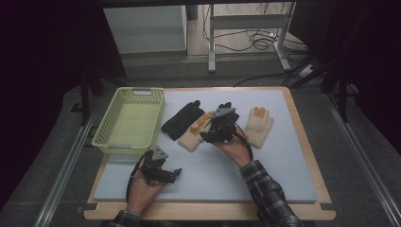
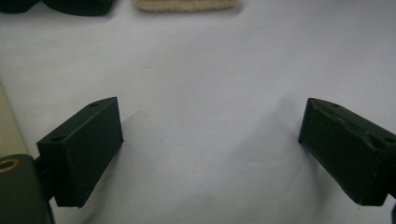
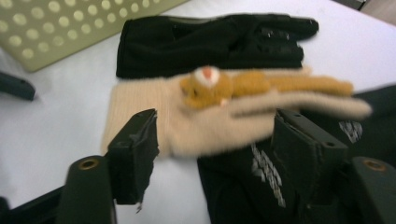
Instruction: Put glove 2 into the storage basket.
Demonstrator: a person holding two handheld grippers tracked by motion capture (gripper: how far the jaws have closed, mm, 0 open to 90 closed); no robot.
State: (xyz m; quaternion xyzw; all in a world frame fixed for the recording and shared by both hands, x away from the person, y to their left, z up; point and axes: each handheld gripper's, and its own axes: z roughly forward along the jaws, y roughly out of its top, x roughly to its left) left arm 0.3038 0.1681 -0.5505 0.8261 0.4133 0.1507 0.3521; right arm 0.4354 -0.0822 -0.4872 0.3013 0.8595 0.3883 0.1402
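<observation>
While the left gripper (image 1: pixel 176 171) hangs low at about seven o'clock on the pale blue mat (image 1: pixel 265 175), its jaws stand wide apart over bare mat — nothing between them. The right gripper (image 3: pixel 212 144), near the centre, has its jaws spread on either side of a cream glove (image 3: pixel 187 116) with an orange animal figure on it. A black glove (image 1: pixel 182 118) lies at eleven o'clock, another cream glove (image 1: pixel 258 125) at one o'clock, a yellow-green basket (image 1: pixel 156 118) at ten
</observation>
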